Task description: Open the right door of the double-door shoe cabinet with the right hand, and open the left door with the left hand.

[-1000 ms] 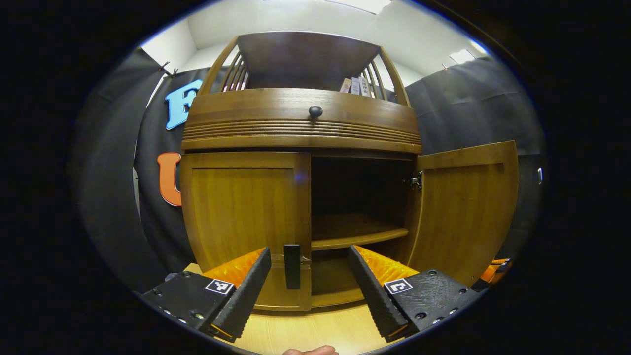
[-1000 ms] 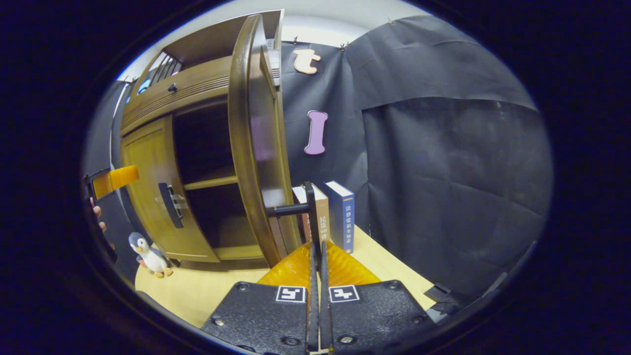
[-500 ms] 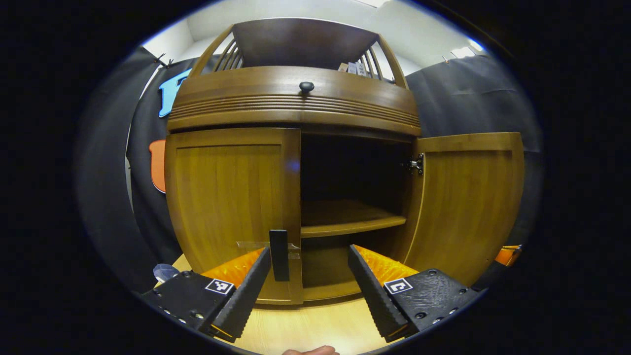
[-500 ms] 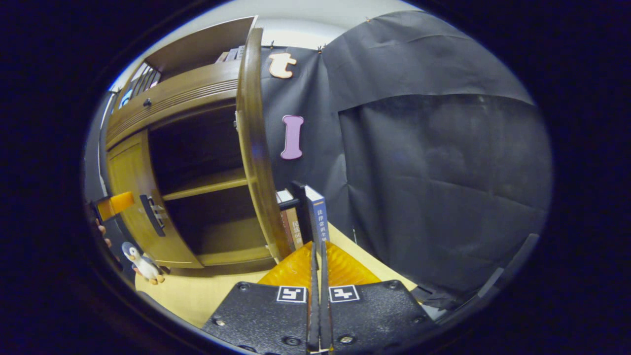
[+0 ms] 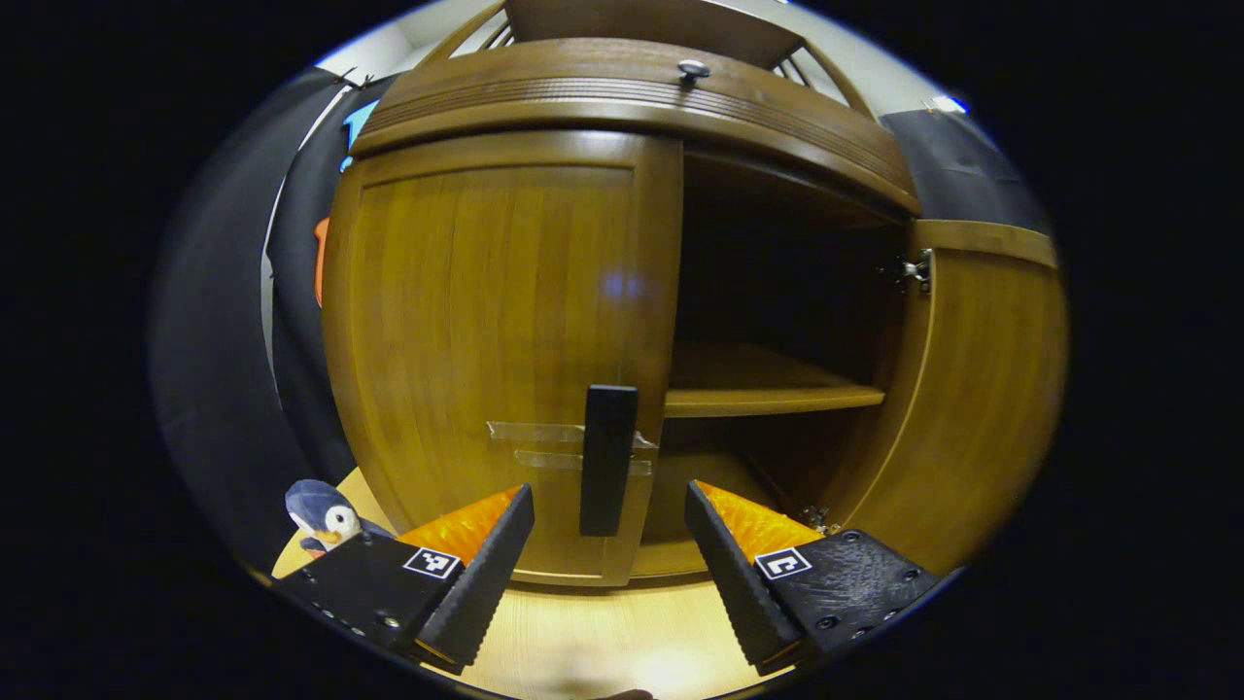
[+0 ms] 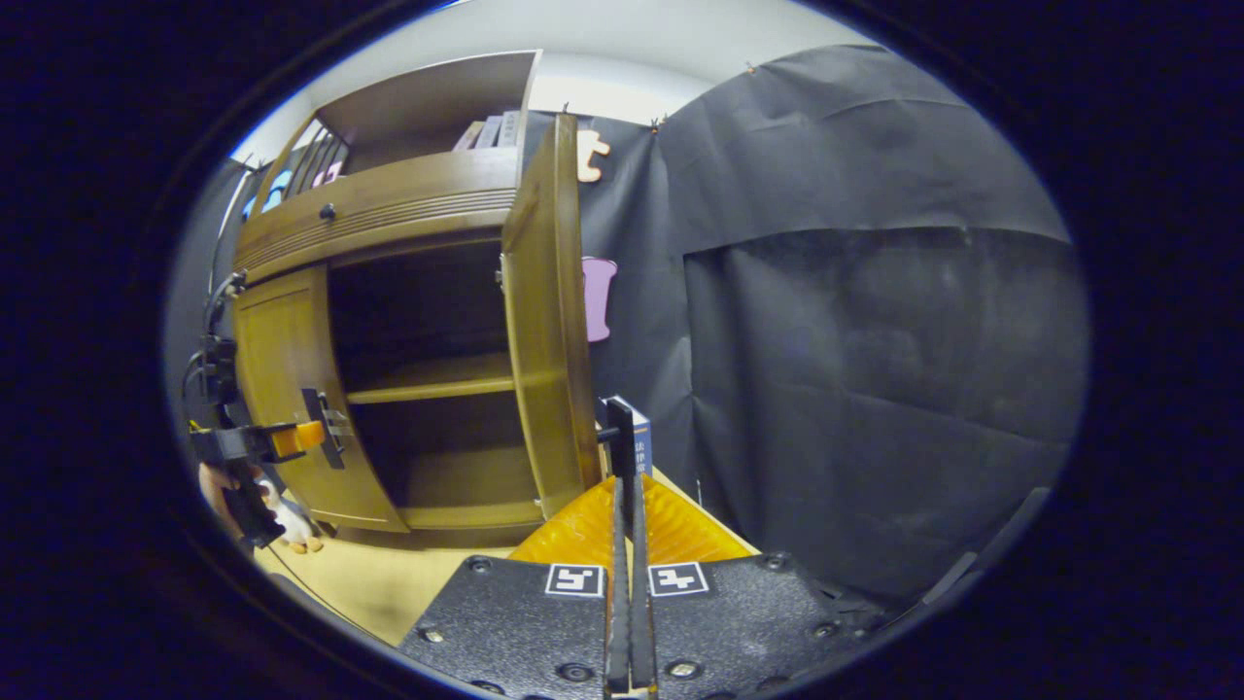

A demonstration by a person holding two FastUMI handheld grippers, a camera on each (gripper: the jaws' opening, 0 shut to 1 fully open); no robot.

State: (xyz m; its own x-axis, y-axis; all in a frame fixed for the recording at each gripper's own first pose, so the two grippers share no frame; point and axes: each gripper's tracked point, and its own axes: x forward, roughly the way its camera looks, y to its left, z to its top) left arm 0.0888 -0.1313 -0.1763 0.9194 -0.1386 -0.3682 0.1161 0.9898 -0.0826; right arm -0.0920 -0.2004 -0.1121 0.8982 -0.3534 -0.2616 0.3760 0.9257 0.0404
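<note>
The wooden shoe cabinet's left door (image 5: 486, 321) is closed, its black vertical handle (image 5: 608, 457) near the inner edge. My left gripper (image 5: 609, 496) is open close in front of that handle, which appears between the two fingertips; contact cannot be told. In the right gripper view the left gripper (image 6: 262, 442) hangs right at the left door's handle (image 6: 316, 428). The right door (image 6: 549, 321) stands swung wide open, also seen as right door (image 5: 972, 408). My right gripper (image 6: 624, 476) is shut on the right door's black handle (image 6: 616, 433).
A penguin plush (image 5: 326, 515) sits on the light wooden tabletop (image 5: 583, 642) left of the cabinet. The open compartment holds one shelf (image 5: 768, 384). A blue book (image 6: 643, 447) stands behind the open door. A drawer knob (image 5: 693, 68) sits above the doors.
My left gripper has come much closer to the left door's handle, staying open. The right gripper has swung the right door wider, still shut on its handle.
</note>
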